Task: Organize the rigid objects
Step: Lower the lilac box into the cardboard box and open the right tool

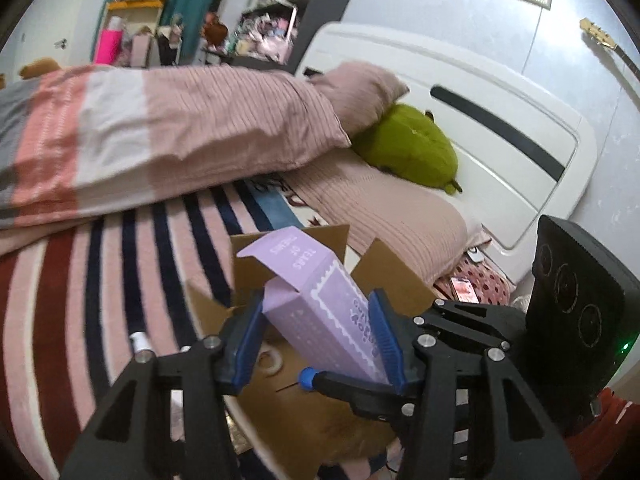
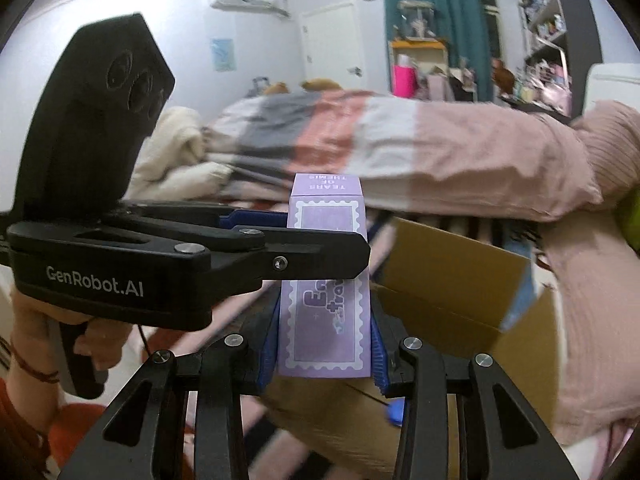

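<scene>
A lilac carton (image 1: 320,304) with white stamp-edge print is held above an open cardboard box (image 1: 304,412) on the bed. My left gripper (image 1: 316,340) is shut on the carton's sides, blue pads pressed against it. My right gripper (image 2: 324,344) is shut on the same carton (image 2: 326,320) at its lower end. In the right wrist view the left gripper (image 2: 320,236) crosses in from the left and clamps the carton's middle. In the left wrist view the right gripper's black body (image 1: 576,320) stands at the right. The carton's top flap is open.
The cardboard box (image 2: 452,292) has its flaps up; a round tape roll (image 1: 270,362) lies inside. A striped blanket (image 1: 100,280), a folded pink duvet (image 1: 160,140), pillows and a green plush (image 1: 408,148) cover the bed. A white headboard (image 1: 500,140) is behind.
</scene>
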Tool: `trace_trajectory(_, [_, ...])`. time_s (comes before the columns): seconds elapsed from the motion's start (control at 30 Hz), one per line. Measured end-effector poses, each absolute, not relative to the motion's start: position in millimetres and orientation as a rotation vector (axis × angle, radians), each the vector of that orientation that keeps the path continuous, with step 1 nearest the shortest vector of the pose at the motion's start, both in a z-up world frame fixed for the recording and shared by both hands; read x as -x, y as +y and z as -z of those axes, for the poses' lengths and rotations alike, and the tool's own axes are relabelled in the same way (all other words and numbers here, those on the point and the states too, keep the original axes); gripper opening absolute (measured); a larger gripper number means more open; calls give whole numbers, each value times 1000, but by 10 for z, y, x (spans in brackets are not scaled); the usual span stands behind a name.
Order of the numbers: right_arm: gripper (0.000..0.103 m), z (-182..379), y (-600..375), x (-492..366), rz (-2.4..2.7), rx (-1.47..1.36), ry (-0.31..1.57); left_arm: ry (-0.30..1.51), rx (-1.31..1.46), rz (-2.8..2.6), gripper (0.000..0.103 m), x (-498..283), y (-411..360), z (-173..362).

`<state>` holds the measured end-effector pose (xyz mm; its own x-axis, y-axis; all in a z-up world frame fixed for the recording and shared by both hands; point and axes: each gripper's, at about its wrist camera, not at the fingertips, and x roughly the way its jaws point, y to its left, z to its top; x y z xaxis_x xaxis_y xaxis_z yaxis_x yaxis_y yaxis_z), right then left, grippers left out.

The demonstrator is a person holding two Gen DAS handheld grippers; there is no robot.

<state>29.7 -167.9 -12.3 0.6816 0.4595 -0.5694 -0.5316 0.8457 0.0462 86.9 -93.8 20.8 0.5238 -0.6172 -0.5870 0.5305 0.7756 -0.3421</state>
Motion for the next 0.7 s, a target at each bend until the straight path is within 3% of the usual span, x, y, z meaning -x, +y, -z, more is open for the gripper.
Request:
trace_trajectory(0.13, [34, 175, -1857, -482, -521, 125, 692, 806, 102, 703, 51, -1000, -1141, -140])
trace_trajectory(0.23, [37, 214, -1983, -553, -483, 116, 747, 799, 83, 679, 75, -1012, -1164, -157])
trace_trajectory(0.27, [44, 242, -2018, -566, -474, 121, 777, 790, 83, 678, 76, -997, -1143, -173])
trace_trajectory(0.3, [46, 252, -2035, -583, -475, 117, 785, 787, 85, 678, 76, -987, -1116, -181])
trace_trajectory(0.7, [46, 53, -1663, -196, -591, 148, 693, 672, 129, 517, 77, -543, -234, -363])
